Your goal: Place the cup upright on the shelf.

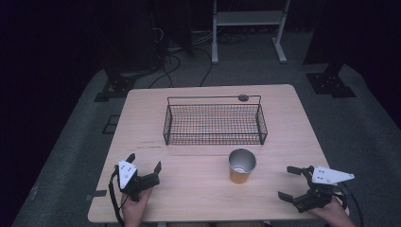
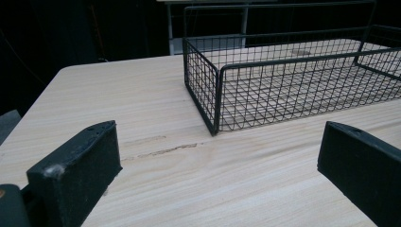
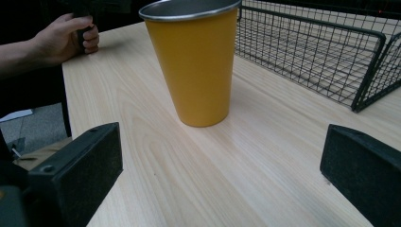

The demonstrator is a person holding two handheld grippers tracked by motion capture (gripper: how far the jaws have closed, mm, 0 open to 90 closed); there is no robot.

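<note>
High view gave me the layout, and I read it from the left across. My left gripper (image 1: 143,164) rested near the front left corner of the table (image 1: 198,198), jaws spread wide and holding nothing; they pointed up the table toward the near left corner of the wire basket (image 1: 215,124). The left gripper view confirmed that: basket corner ahead, bare wood between the jaws.

The cup (image 1: 242,166), orange with a metal rim, stood upright just in front of the basket's near wall, a little right of the table's middle. Its long axis ran straight up, mouth open to the camera.

My right gripper (image 1: 288,182) sat near the front right edge, jaws also fully apart and empty, aimed leftward at the cup. In the right gripper view the cup (image 3: 196,66) stood almost dead ahead between the jaws, not yet within them. I judged the right hand nearer and better lined up, so a short level push forward would bracket the cup's side.
</note>
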